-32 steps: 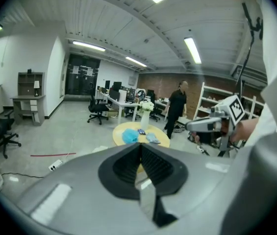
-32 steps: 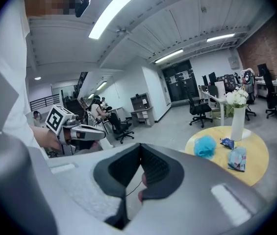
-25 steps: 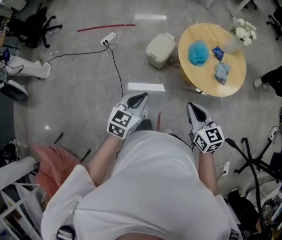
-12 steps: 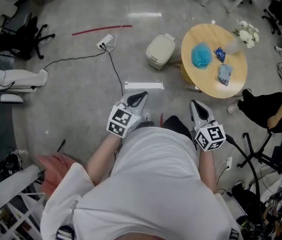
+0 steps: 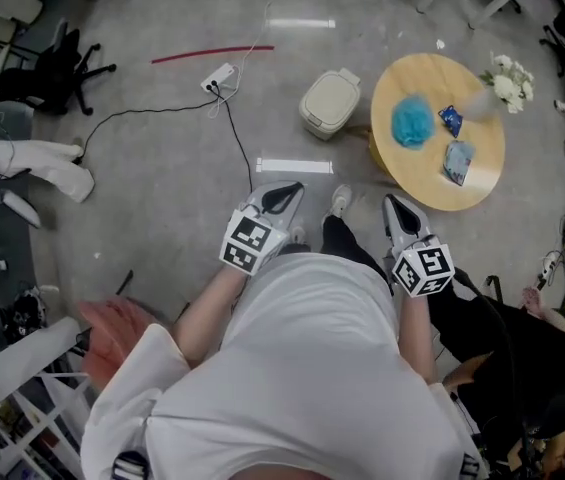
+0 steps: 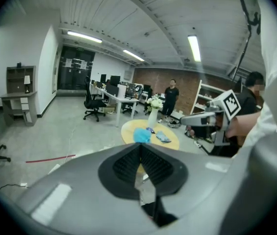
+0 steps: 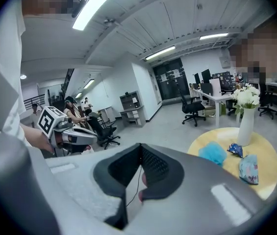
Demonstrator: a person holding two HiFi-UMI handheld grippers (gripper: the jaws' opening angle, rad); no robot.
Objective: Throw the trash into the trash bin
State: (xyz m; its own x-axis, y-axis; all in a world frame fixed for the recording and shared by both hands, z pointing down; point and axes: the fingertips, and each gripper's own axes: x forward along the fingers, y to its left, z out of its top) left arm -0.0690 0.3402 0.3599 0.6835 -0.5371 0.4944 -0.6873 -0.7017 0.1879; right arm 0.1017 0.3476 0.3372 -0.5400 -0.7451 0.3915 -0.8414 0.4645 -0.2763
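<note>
Beige bin (image 5: pixel 330 103) beside wooden table (image 5: pixel 417 173); left claw (image 5: pixel 283 196), right claw (image 5: pixel 396 209) closed.

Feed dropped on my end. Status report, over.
Left gripper and right gripper shut, empty. Wrappers lie on the round table, untouched. Trash bin on floor beside it, lid closed. Cable on floor, left of the bin.
</note>
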